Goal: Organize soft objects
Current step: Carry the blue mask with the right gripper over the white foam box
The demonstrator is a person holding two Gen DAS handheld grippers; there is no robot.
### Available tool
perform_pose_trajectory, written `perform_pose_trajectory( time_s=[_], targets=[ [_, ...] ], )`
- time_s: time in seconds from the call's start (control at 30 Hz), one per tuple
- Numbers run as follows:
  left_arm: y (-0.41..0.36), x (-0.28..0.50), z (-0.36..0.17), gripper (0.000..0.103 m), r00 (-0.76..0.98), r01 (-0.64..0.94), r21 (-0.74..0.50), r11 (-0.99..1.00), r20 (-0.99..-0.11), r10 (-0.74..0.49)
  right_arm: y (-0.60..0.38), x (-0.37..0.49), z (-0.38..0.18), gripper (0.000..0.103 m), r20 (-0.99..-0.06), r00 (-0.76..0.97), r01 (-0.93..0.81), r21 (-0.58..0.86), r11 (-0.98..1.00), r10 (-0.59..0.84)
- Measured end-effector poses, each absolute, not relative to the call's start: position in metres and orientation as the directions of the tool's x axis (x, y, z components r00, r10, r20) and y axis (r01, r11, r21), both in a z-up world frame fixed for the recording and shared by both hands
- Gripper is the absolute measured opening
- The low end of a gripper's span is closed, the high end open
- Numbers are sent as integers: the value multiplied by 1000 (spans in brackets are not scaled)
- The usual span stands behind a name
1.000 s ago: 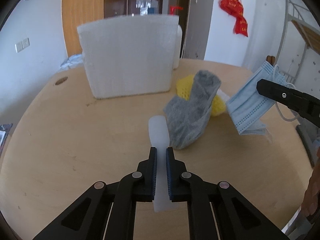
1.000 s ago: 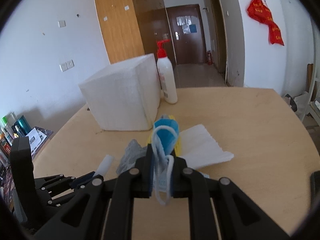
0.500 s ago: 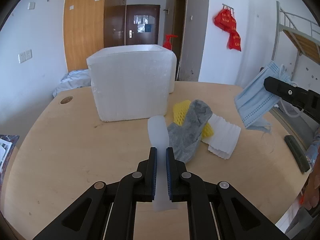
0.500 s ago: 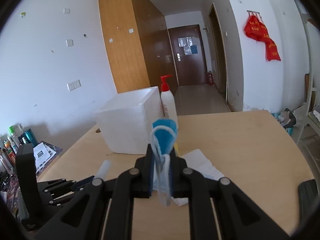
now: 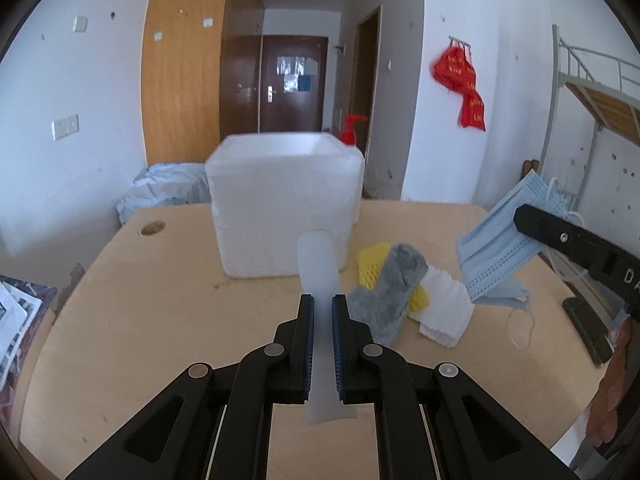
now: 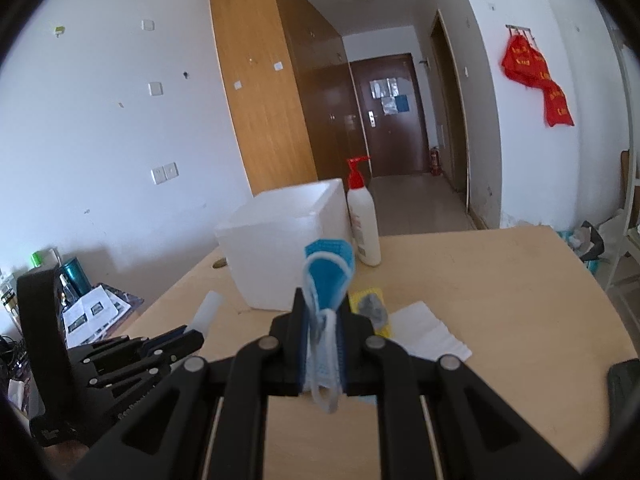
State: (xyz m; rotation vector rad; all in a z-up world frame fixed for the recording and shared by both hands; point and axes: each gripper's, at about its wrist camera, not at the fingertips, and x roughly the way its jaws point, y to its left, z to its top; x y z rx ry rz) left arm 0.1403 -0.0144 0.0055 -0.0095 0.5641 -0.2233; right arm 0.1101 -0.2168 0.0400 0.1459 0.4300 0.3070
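Two claws up over the table, each one holding a soft thing.

The left gripper [image 5: 323,312] points a bit down at the big white foam box [image 5: 286,204] and is clamped on a see-through soft plastic strip [image 5: 318,264], which sticks out twd the box. The right gripper [image 6: 323,312] is clenched on a light blue paper face mask [image 6: 326,276], held up in the air to the right of the box. Only the left cam shows the mask hanging flat w/ its ear loop. It also shows the grey sock [image 5: 394,288] lying on the yellow foam net [image 5: 372,260] & the white foam net [image 5: 444,312], just right of the box on the wooden table [image 5: 160,320]. Only the right cam shows the whole white pump bottle with a red top [image 6: 362,220] beside the box.
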Motion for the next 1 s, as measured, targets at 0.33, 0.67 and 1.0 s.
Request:
perform_pose_trajectory(
  time_s=[0.33, 0.67, 1.0],
  targets=[
    [-8, 131, 15, 9, 839, 208, -37, 977, -507, -197, -179, 94, 36, 15, -367, 908, -195, 56, 979, 202],
    [-5, 135, 28, 9, 864, 192, -30, 981, -469, -183, -187, 105, 37, 15, -378, 901, -198, 79, 977, 213],
    [-2, 141, 44, 9, 884, 185, -34, 982, -432, -181, -181, 110, 50, 15, -357, 900, -240, 76, 968, 251]
  ],
)
